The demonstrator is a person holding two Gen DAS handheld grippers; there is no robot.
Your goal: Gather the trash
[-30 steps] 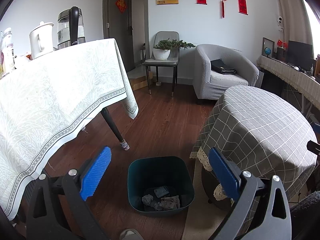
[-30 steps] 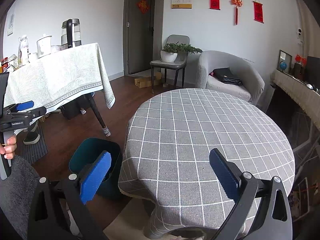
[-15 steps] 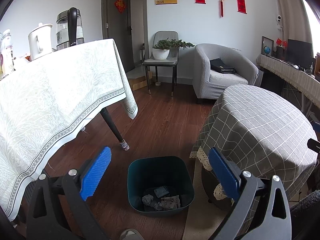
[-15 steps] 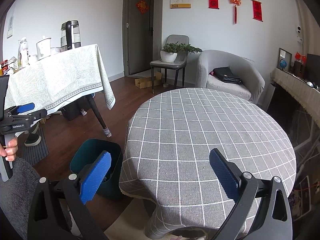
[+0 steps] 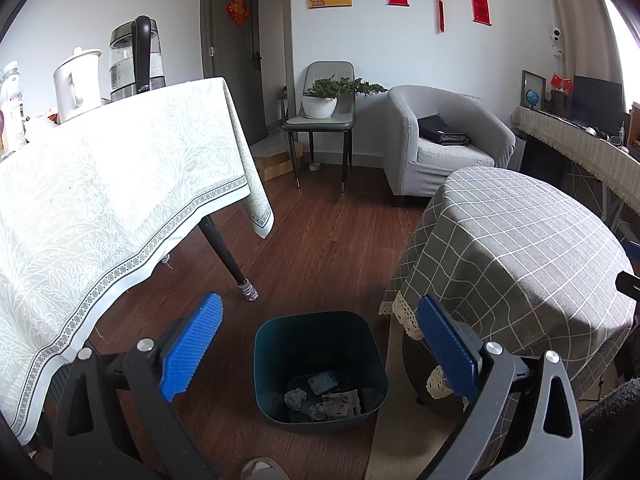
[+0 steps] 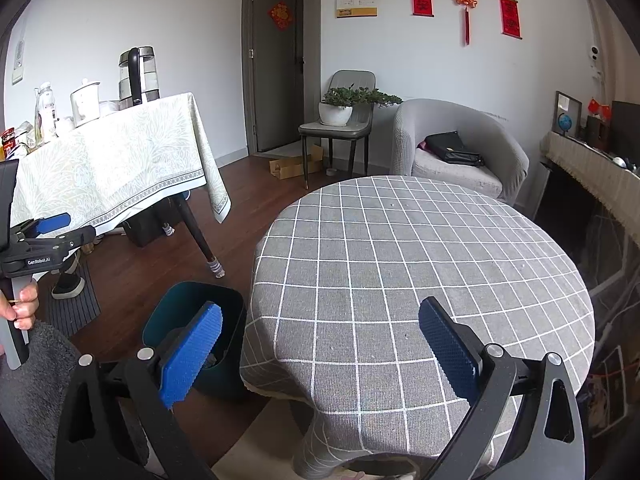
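Round table, grey checked cloth, top bare; fills most of right wrist view, also seen at right edge of left wrist view. Its base is hidden under the cloth.

Long table with pale patterned cloth, to the left. Glass kettle and white jug stand at its far end; smaller items beyond them are cut off by the frame, not identifiable.

Teal bin on the wood floor between the two tables, just beside the round table's hem. Open-topped. Inside, at the bottom: crumpled grey paper wads, a dark flat wrapper and a printed scrap. Exact count unclear. In right wrist view the bin is partly covered by that gripper's left pad and its contents cannot be seen.

Left gripper: jaws spread wide, holding nothing. Bin and its trash sit below and between the blue pads, well apart from both.

Right gripper: jaws likewise wide apart, empty, held over the near edge of the round table.

Hand on the left gripper's handle, at the left frame edge.
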